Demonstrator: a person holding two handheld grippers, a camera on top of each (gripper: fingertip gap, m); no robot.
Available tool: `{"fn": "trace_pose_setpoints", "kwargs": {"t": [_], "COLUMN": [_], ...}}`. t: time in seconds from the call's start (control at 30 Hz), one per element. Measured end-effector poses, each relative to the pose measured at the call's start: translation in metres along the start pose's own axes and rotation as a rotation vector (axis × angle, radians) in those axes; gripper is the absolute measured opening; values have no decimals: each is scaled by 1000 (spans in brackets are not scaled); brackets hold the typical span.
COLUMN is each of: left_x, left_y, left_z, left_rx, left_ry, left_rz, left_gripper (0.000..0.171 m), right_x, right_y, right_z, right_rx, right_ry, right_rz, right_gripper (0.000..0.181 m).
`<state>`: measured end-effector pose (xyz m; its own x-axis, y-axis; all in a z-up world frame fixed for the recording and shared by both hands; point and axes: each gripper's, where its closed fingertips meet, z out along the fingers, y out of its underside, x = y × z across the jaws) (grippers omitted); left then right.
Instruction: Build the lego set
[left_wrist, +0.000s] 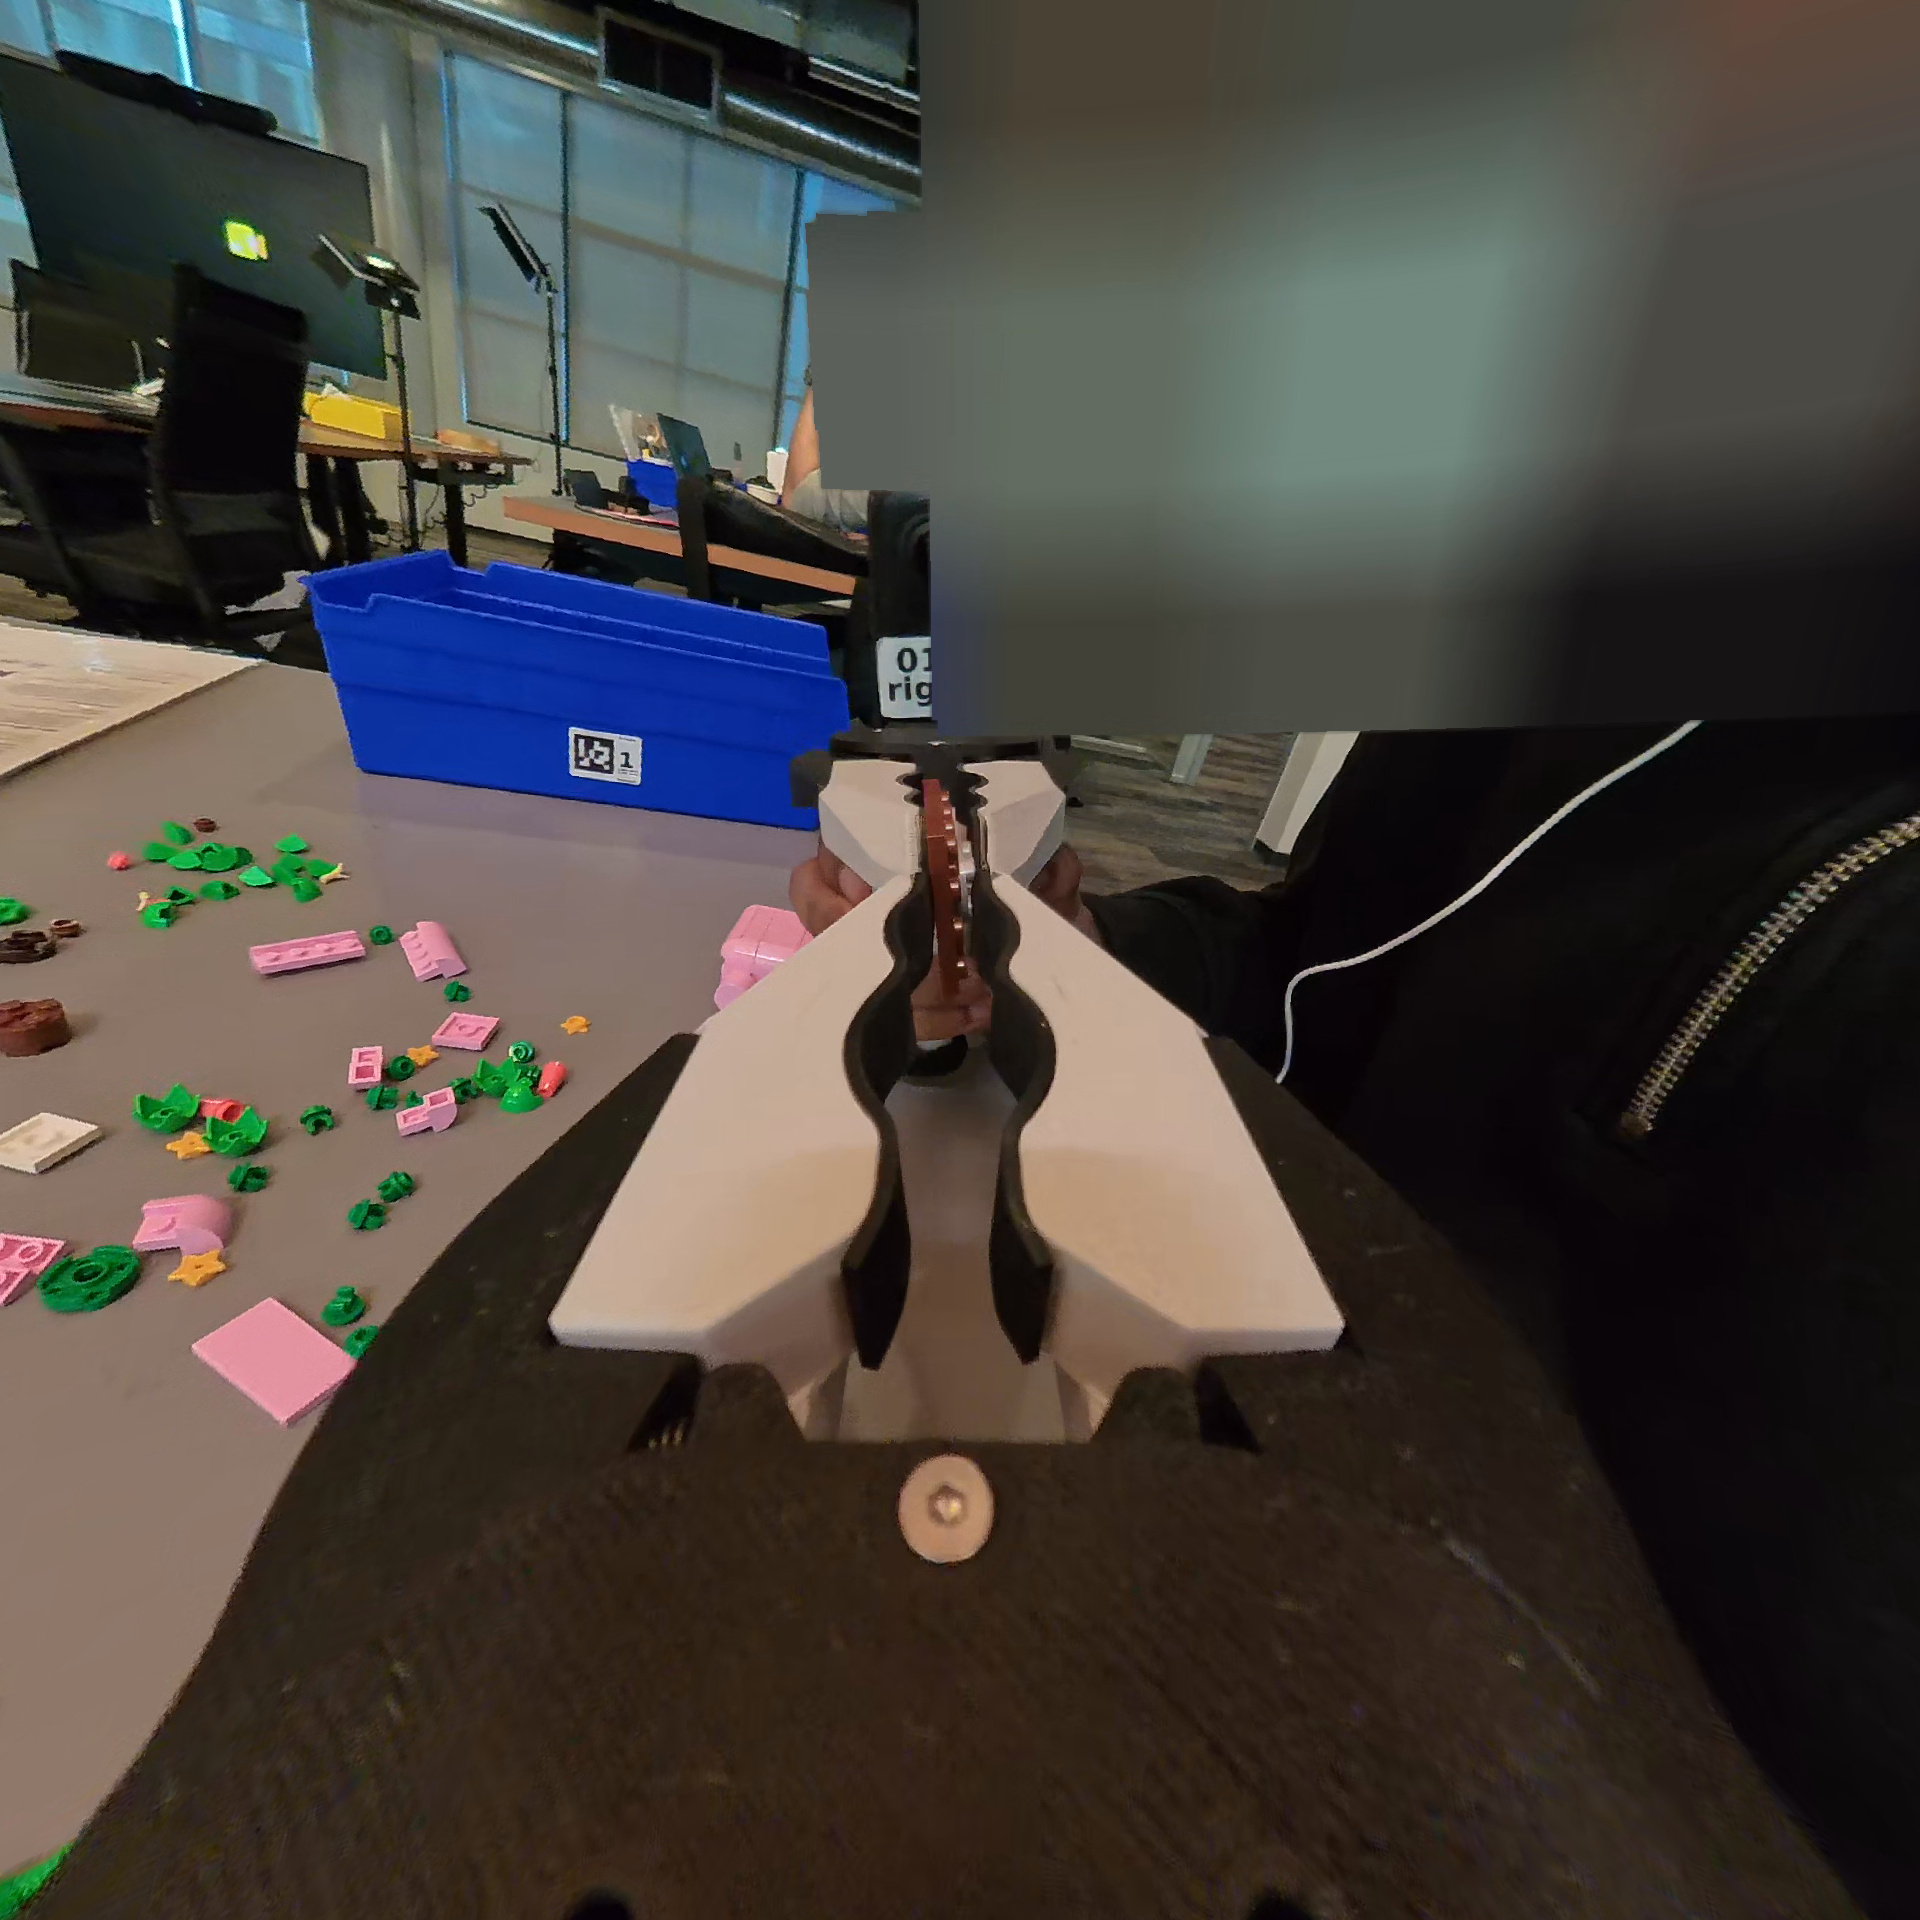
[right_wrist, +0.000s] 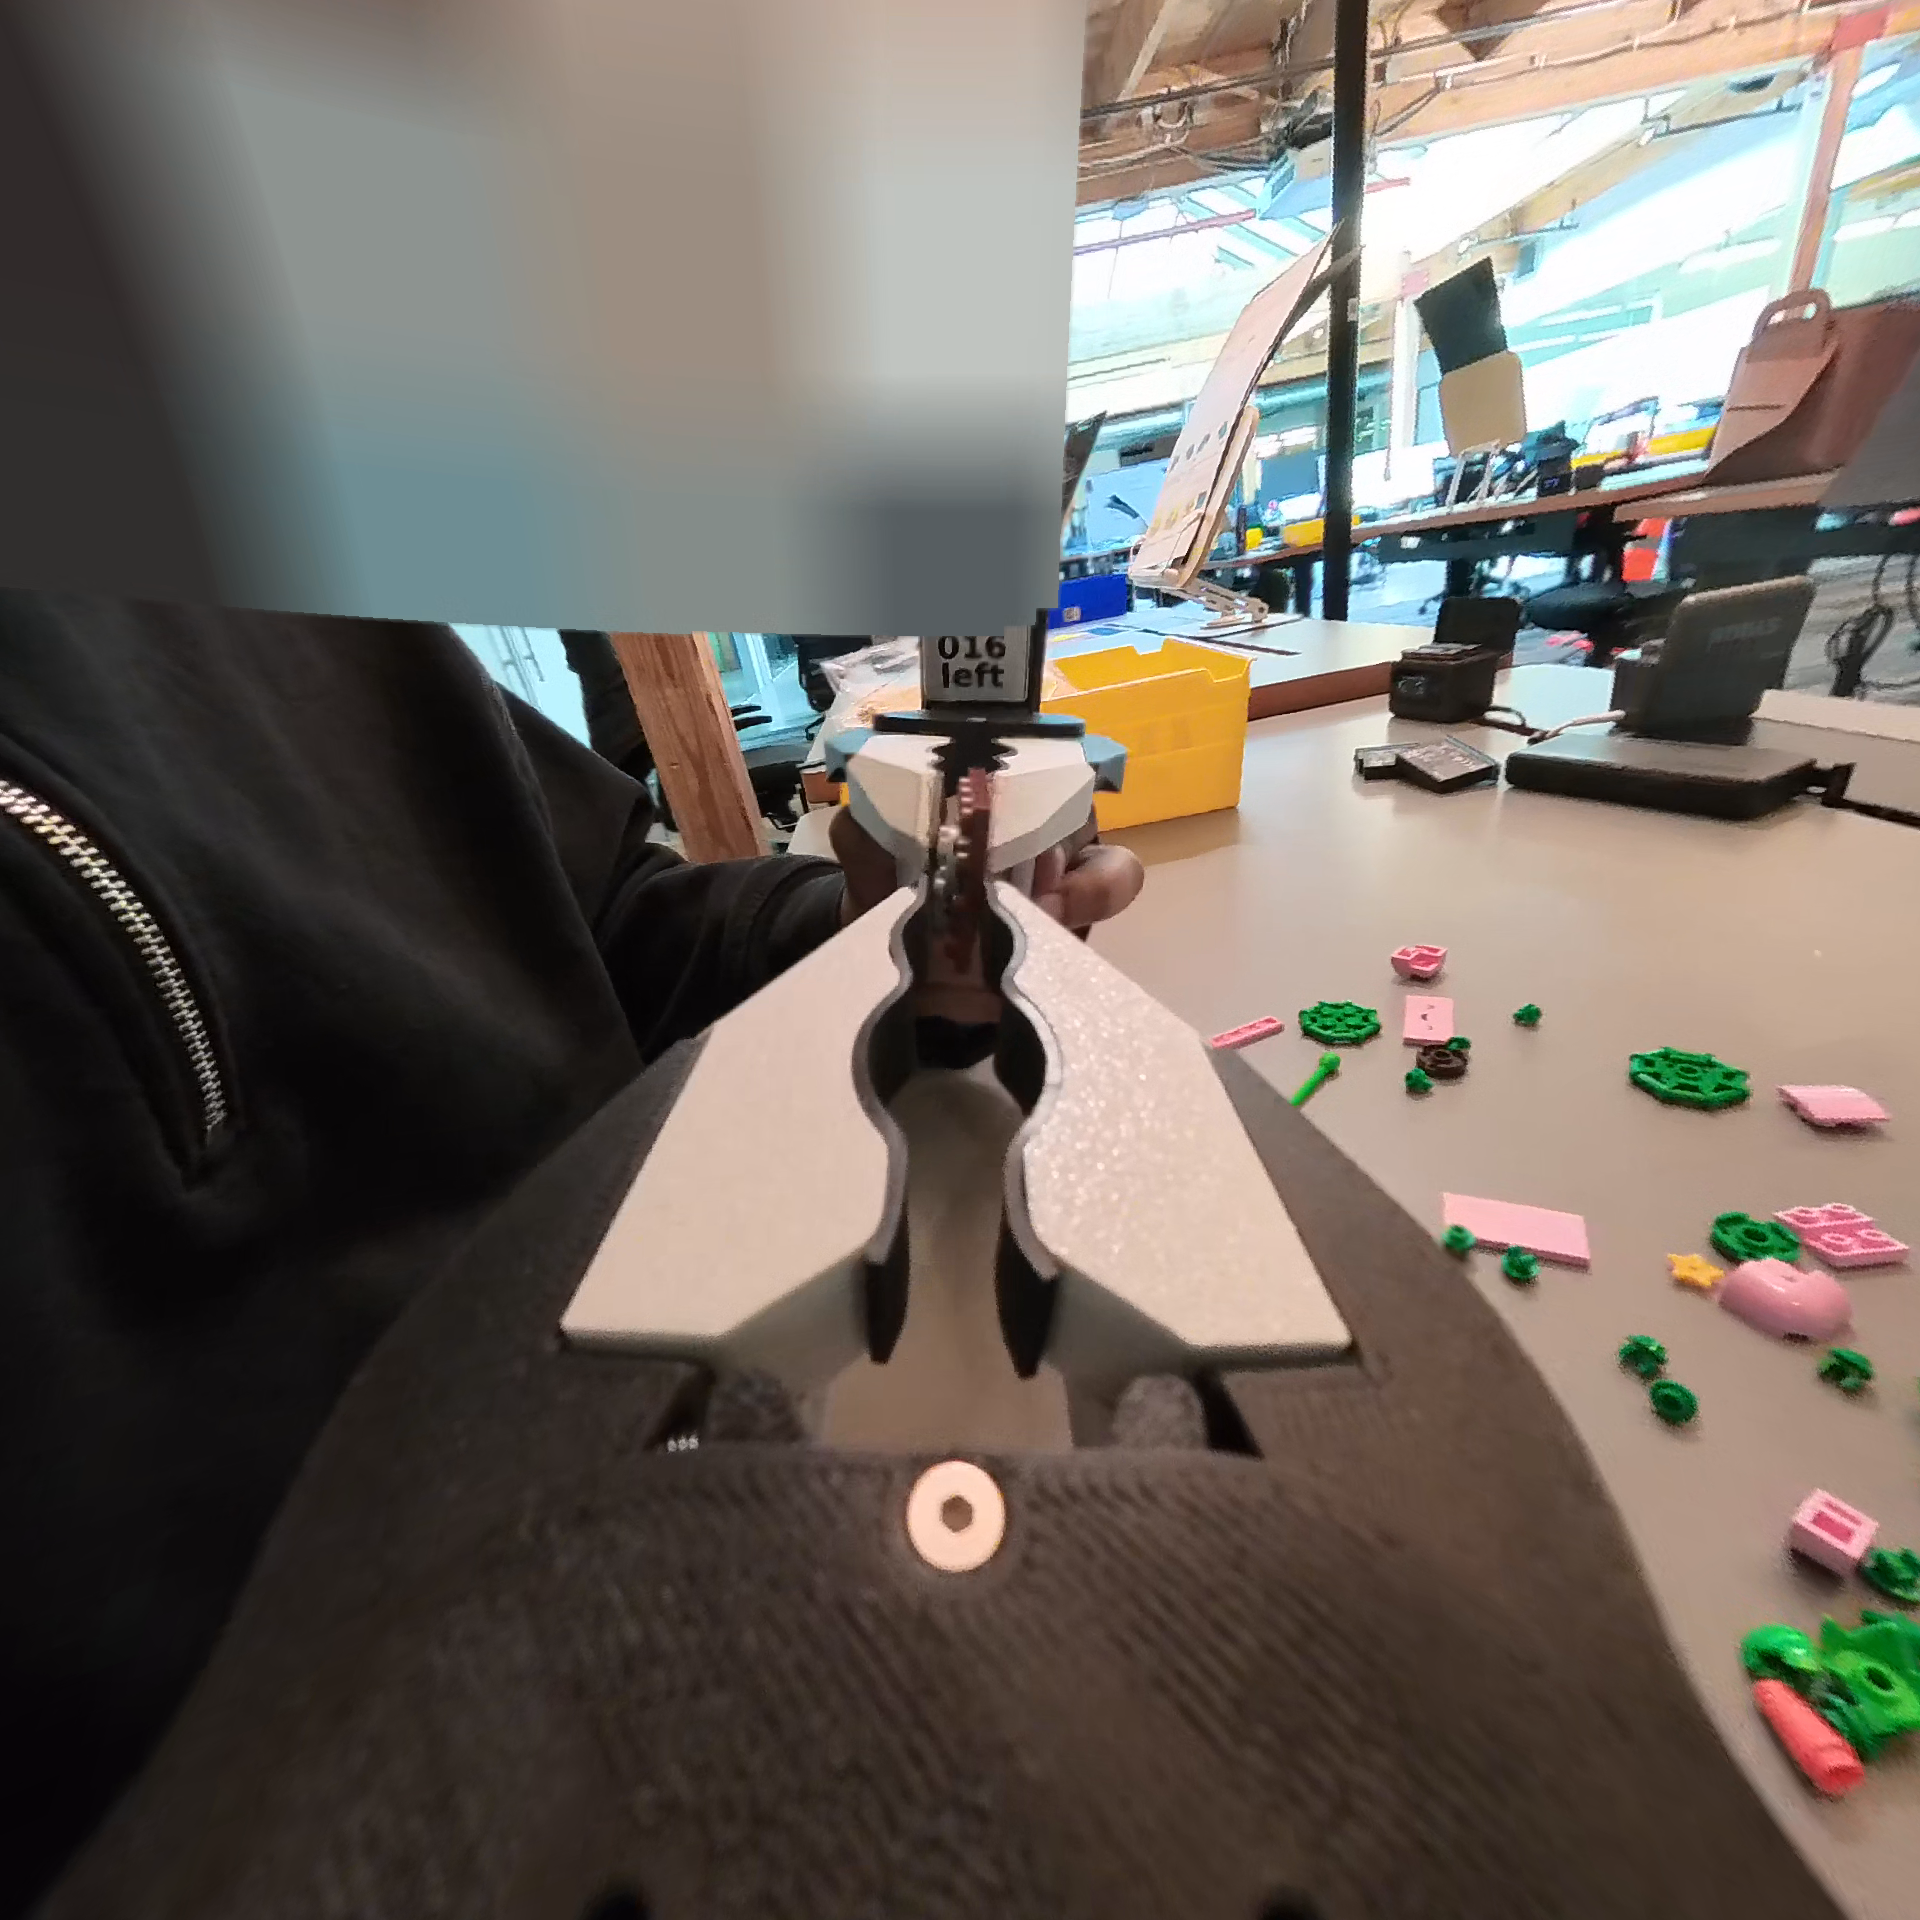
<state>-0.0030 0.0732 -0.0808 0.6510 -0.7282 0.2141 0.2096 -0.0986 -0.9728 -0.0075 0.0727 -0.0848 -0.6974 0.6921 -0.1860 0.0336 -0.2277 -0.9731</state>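
Clamping one reddish-brown round plate (left_wrist: 943, 894) edge-on from opposite sides: left gripper (left_wrist: 948, 940), right gripper (right_wrist: 954, 914) | held above grey worktop (left_wrist: 582, 883) | loose green and pink pieces (left_wrist: 312, 1039) scattered below

the left gripper (left_wrist: 948, 935) and right gripper (right_wrist: 951, 914) meet tip to tip in the air, facing each other. both are closed on a brown round plate (left_wrist: 945, 894) held edge-on between them.
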Motion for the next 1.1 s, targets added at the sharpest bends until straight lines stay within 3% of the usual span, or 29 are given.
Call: {"fn": "trace_pose_setpoints", "kwargs": {"t": [0.4, 1.1], "left_x": [-6, -3], "left_y": [6, 5], "left_z": [1, 2], "left_rx": [-7, 3], "left_ry": [-19, 46], "left_rz": [-27, -140], "left_gripper": [12, 2], "right_x": [7, 3], "right_y": [-4, 1], "right_z": [-6, -3], "right_rx": [6, -22], "right_ry": [42, 22], "right_rz": [8, 29], "right_gripper": [5, 4]}}
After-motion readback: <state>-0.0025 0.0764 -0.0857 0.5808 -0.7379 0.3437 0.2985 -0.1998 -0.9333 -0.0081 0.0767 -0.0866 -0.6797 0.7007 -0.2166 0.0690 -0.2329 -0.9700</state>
